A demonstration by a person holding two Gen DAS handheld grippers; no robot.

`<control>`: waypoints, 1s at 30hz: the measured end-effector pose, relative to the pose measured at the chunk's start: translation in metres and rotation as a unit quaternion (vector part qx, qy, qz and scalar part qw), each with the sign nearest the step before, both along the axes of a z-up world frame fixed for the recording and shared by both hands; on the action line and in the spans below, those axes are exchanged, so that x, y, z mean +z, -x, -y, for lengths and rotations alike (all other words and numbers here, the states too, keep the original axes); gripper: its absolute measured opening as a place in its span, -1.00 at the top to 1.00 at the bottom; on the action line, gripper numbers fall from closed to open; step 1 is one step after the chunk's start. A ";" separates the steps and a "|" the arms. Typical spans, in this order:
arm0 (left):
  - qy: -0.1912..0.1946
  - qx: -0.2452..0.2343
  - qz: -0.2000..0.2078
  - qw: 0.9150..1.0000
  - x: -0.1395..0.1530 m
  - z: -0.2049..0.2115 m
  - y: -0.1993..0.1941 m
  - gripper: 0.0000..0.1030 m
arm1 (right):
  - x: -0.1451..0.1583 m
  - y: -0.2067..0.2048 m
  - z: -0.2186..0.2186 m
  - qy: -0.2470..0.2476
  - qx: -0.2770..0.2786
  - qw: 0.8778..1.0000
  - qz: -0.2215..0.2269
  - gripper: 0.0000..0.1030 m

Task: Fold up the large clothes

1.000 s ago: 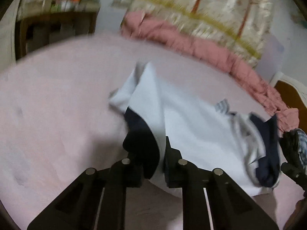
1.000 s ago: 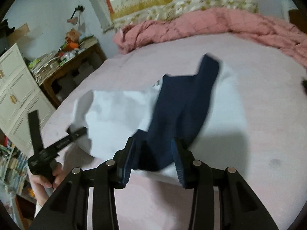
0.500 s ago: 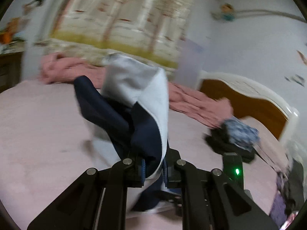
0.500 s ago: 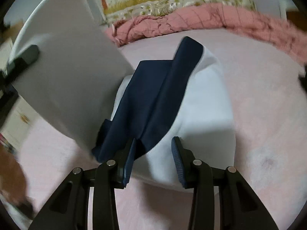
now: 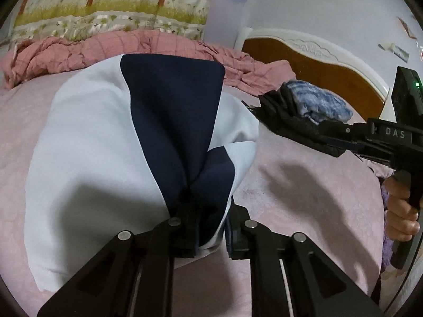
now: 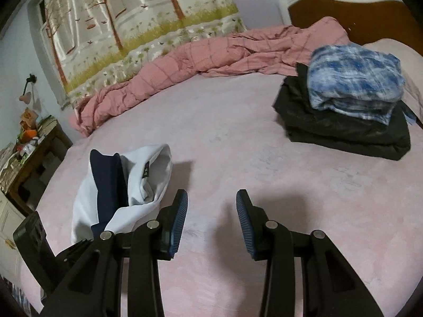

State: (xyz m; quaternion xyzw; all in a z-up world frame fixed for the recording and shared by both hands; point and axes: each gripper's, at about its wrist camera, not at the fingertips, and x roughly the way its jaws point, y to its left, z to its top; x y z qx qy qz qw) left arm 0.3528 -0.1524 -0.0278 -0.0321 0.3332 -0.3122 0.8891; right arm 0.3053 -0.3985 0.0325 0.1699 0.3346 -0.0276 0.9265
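Note:
A white and navy garment [image 5: 105, 158] lies folded over on the pink bed. My left gripper [image 5: 208, 227] is shut on its near navy edge. In the right wrist view the garment [image 6: 116, 192] sits at the lower left, held by the left gripper's black body [image 6: 39, 253]. My right gripper [image 6: 211, 219] is open and empty, hovering over bare bedsheet to the right of the garment. It also shows in the left wrist view [image 5: 330, 134], at the right, apart from the cloth.
A stack of folded clothes, blue-white plaid [image 6: 354, 79] on black [image 6: 343, 132], sits at the far right by the wooden headboard [image 6: 343, 8]. A rumpled pink quilt [image 6: 185, 60] lies along the far edge. A cluttered wooden desk [image 6: 29, 155] stands at the left.
My left gripper swung the held garment edge up and over, laying the cloth folded. My right gripper let go of the navy part and pulled away to the right.

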 end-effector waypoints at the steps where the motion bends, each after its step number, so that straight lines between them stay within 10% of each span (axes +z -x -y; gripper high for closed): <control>1: -0.003 0.000 0.007 1.000 0.002 0.000 0.004 0.69 | 0.001 -0.002 -0.007 0.004 0.009 1.000 0.002 0.19; 7: 0.011 -0.021 0.061 0.998 0.033 -0.011 0.056 -0.08 | 0.018 -0.004 -0.046 0.057 0.043 0.997 0.033 0.19; 14: -0.033 0.107 0.124 0.986 0.061 -0.057 0.061 -0.15 | 0.044 -0.008 -0.065 0.025 0.088 0.993 0.071 0.19; 19: -0.005 0.171 0.043 0.984 0.038 -0.096 0.015 -0.16 | 0.050 -0.039 -0.103 0.013 0.152 0.986 0.071 0.19; 27: 0.044 0.098 -0.042 0.993 -0.007 -0.117 -0.011 -0.38 | 0.010 -0.107 -0.140 0.000 0.136 0.991 0.008 0.11; 28: 0.042 0.099 -0.041 0.993 -0.008 -0.116 -0.011 -0.41 | 0.007 -0.113 -0.141 0.004 0.134 0.991 0.006 0.24; 29: 0.039 0.101 -0.040 0.993 -0.008 -0.116 -0.010 -0.43 | 0.006 -0.117 -0.141 0.006 0.130 0.991 0.008 0.89; 30: 0.037 0.103 -0.040 0.993 -0.009 -0.115 -0.010 -0.43 | 0.009 -0.120 -0.138 -0.002 0.130 0.991 0.014 0.92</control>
